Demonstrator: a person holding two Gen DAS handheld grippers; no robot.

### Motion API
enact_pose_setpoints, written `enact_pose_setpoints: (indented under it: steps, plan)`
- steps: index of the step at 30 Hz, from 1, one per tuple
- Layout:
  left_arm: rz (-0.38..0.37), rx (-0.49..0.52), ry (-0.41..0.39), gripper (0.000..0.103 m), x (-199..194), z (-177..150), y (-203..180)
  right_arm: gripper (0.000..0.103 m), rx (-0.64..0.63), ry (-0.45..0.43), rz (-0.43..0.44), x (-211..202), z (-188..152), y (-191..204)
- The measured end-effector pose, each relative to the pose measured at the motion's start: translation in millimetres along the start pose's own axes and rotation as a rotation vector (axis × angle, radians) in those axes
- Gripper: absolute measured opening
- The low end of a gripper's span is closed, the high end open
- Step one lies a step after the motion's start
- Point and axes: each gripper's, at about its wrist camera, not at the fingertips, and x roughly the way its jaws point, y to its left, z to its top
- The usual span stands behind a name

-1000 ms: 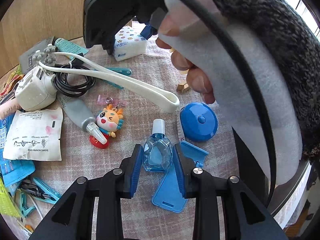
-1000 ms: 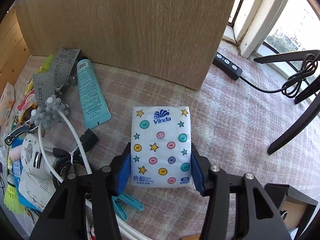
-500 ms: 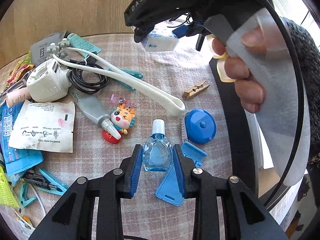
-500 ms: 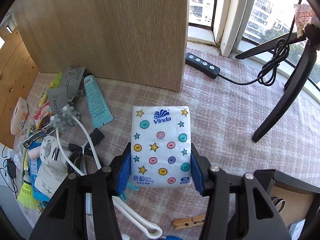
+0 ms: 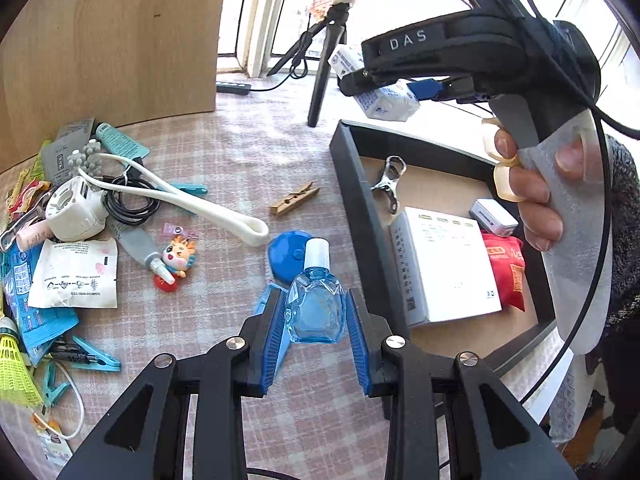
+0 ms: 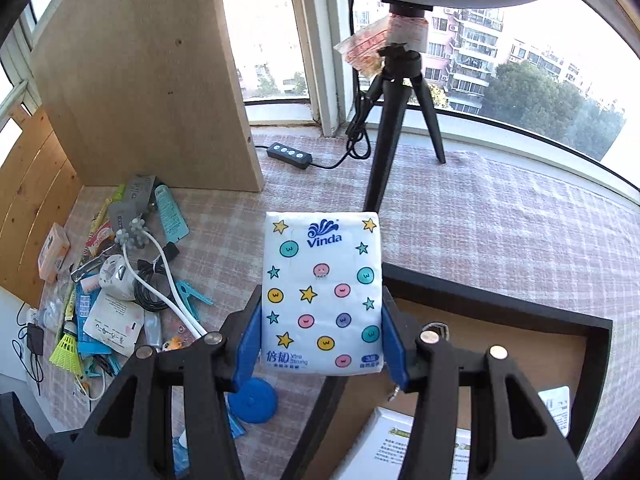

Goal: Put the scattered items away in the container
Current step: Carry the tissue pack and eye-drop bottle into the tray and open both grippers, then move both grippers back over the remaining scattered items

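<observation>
Two grippers here, both loaded. The left gripper (image 5: pixel 316 322) has its blue pads pinched on one small blue bottle (image 5: pixel 316 312) with a white cap, lifted off the tabletop (image 5: pixel 248 148) just beside the box's near-left edge. The right gripper (image 6: pixel 322 340) is clamped on one tissue pack (image 6: pixel 322 292), white with stars and smiley dots; the jaws sit fairly wide because the pack is wide. In the left view that pack (image 5: pixel 384 100) hangs over the far wall of the box (image 5: pixel 352 184), with a hand (image 5: pixel 532 200) wrapped around the gripper's handle.

The black box with a brown floor already has, by my count, four things: one white carton (image 5: pixel 444 264), one red pouch (image 5: pixel 504 272), one small white case (image 5: pixel 492 212) and one metal clip (image 5: pixel 390 184).

Out on the checkered tabletop: one blue round tape measure (image 5: pixel 286 256), one wooden peg (image 5: pixel 294 199), one white looped cord (image 5: pixel 188 200), one white adapter (image 5: pixel 74 212), one cartoon keychain (image 5: pixel 178 254), one teal tube (image 5: pixel 122 144), one yellow shuttlecock (image 5: pixel 12 372), one white sachet (image 5: pixel 76 276). Teal plastic pegs look like at least three, but the pile at the left edge is too jumbled to be sure.

One tripod (image 6: pixel 396 120) stands by the window, and one black switch (image 6: pixel 290 155) lies near it.
</observation>
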Motion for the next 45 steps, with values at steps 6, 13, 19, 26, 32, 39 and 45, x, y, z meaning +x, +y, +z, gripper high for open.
enact_pose_setpoints:
  steps: [6, 13, 19, 26, 32, 39, 45]
  plan:
    - [-0.072, 0.081, 0.011, 0.029, 0.6, -4.8, -46.2, 0.051, 0.093, 0.021, -0.082, -16.6, -37.3, -67.9]
    - [-0.125, 0.191, 0.063, 0.029, 8.2, -22.3, -98.3, 0.051, 0.196, 0.040, -0.145, -18.3, -69.0, -123.2]
    - [-0.126, 0.261, 0.100, 0.030, 20.9, -30.9, -128.5, 0.055, 0.209, 0.051, -0.139, -18.7, -75.8, -138.4]
    - [-0.096, 0.270, 0.078, 0.037, 18.2, -31.9, -131.8, 0.065, 0.208, 0.043, -0.132, -19.6, -78.6, -131.0]
    - [-0.068, 0.208, 0.065, 0.037, 13.0, -29.6, -105.9, 0.065, 0.168, 0.037, -0.078, -21.4, -75.8, -107.1]
    - [-0.011, 0.105, 0.044, 0.037, 5.5, -30.3, -56.7, 0.065, 0.079, 0.045, 0.010, -21.4, -66.3, -59.5]
    - [0.046, 0.038, 0.042, 0.037, 2.5, -34.1, -9.6, 0.065, 0.003, 0.062, 0.075, -16.7, -51.5, -9.9]
